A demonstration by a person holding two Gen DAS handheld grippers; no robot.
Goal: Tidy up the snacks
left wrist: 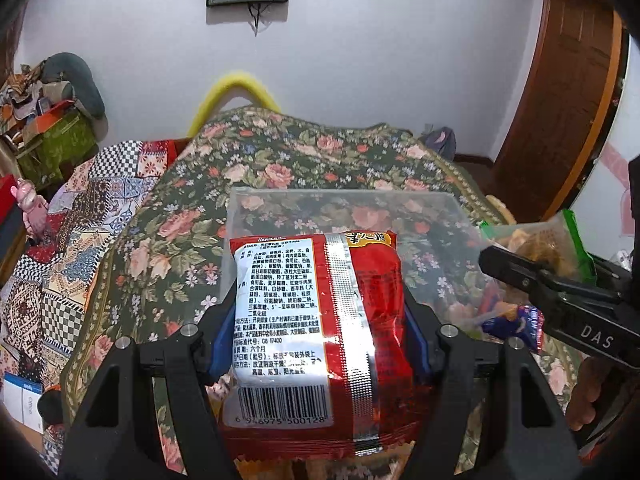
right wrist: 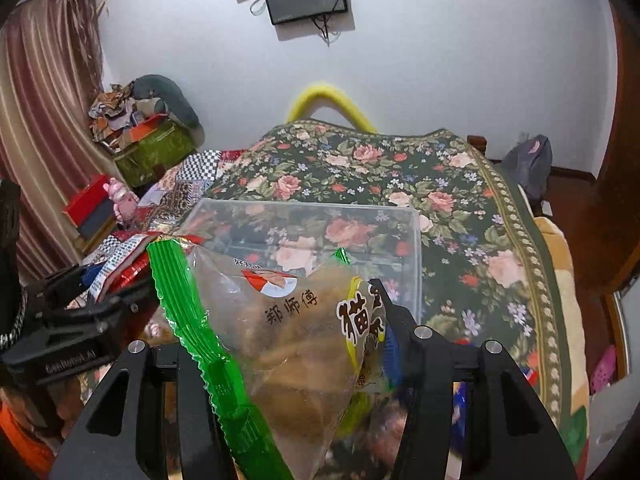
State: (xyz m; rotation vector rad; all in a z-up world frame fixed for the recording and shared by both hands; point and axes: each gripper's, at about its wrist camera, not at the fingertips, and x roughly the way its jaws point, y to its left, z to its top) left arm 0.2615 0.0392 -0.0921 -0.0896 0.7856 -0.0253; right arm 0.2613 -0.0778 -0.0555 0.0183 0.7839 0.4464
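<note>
My left gripper (left wrist: 318, 304) is shut on a red instant noodle packet (left wrist: 316, 332), back side up with a white label and barcode, held over the near edge of a clear plastic bin (left wrist: 348, 208). My right gripper (right wrist: 296, 320) is shut on a clear snack bag with green edges (right wrist: 288, 328) holding brown pastries, in front of the same bin (right wrist: 320, 216). The right gripper also shows at the right of the left wrist view (left wrist: 560, 292) with its bag (left wrist: 548, 244). The left gripper shows at the left of the right wrist view (right wrist: 92, 300).
The bin sits on a floral bedspread (left wrist: 280, 160). A blue snack packet (left wrist: 516, 324) lies by the bin's right side. A patchwork quilt (left wrist: 80, 216) lies to the left, cluttered boxes (left wrist: 52, 136) beyond it. A wooden door (left wrist: 560, 100) stands at the right.
</note>
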